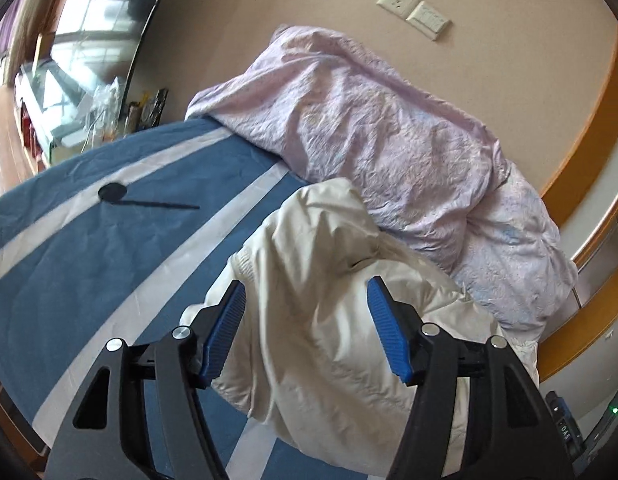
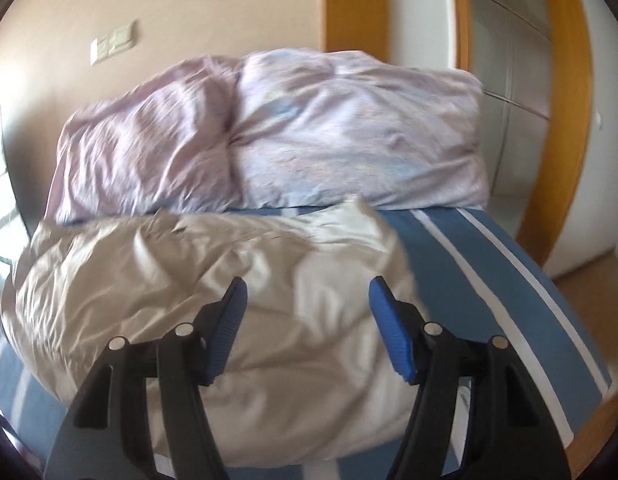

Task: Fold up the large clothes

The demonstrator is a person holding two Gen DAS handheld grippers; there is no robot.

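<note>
A cream-white puffy jacket lies bunched on the blue bed sheet with white stripes. My left gripper is open just above the jacket, its blue pads apart with nothing between them. In the right wrist view the same jacket lies crumpled on the striped sheet. My right gripper is open over the jacket's right part and holds nothing.
A crumpled lilac duvet is heaped against the beige wall behind the jacket; it also shows in the right wrist view. A black spoon-shaped object lies on the sheet. A cluttered desk stands left. Wooden frame at right.
</note>
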